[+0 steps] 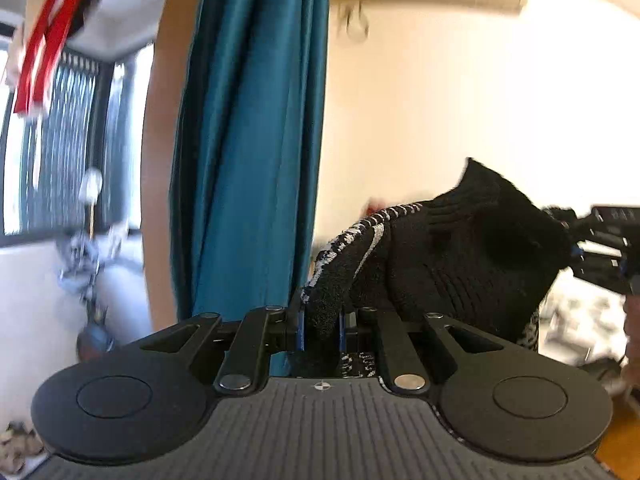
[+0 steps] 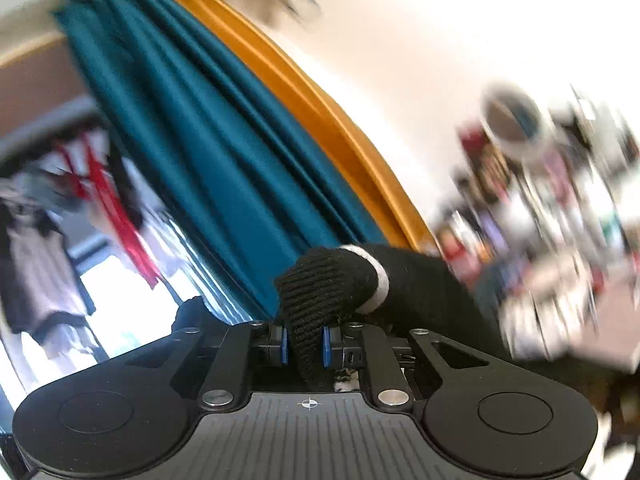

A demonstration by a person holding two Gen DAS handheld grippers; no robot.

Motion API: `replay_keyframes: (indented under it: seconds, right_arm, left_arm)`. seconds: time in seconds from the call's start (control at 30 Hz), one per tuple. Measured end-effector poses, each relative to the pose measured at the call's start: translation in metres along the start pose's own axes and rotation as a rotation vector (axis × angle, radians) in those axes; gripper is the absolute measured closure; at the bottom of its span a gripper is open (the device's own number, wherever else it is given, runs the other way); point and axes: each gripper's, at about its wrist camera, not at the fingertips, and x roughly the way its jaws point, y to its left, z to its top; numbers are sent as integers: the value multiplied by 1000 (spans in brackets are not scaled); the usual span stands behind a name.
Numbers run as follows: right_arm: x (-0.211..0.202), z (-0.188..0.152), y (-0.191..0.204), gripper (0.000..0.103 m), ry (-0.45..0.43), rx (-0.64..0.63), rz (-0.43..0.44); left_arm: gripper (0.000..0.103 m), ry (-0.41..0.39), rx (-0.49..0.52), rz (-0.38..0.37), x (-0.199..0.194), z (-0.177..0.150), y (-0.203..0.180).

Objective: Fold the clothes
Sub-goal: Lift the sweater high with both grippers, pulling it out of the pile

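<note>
A black knitted sock [image 1: 460, 256] with grey-white flecks hangs in the air in front of a white wall. In the left wrist view my left gripper [image 1: 322, 330] is shut on one end of it, the fabric pinched between the blue pads. The sock stretches to the right, where my right gripper [image 1: 576, 250] shows at the frame edge holding the other end. In the right wrist view, which is blurred, my right gripper [image 2: 306, 340] is shut on a black ribbed part of the sock [image 2: 332, 284] that has a white band. Both grippers point roughly level.
A teal curtain [image 1: 248, 140] hangs straight ahead beside an orange-brown frame [image 2: 320, 112]. A window [image 1: 60, 140] is at the left with a red garment [image 1: 48, 40] above it. A blurred cluttered shelf [image 2: 540, 180] is at the right. Patterned bedding [image 1: 580, 320] lies low right.
</note>
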Motion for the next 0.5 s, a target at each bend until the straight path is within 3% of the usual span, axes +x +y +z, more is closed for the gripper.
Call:
replay_keyframes:
  seconds: [0.2,0.37,0.5]
  right_arm:
    - [-76,51,46,90,-163,-168,80]
    - [-142,66,49,90,-200,-204,66]
    - [-204,64,76,90,-212,-337,-1]
  left_arm:
    - [88,-171,31,-47,-40,42,-54]
    - [88,-212,-4,-135,-68,46,-93]
    - [88,-210,-30,-221,-79,42,-112]
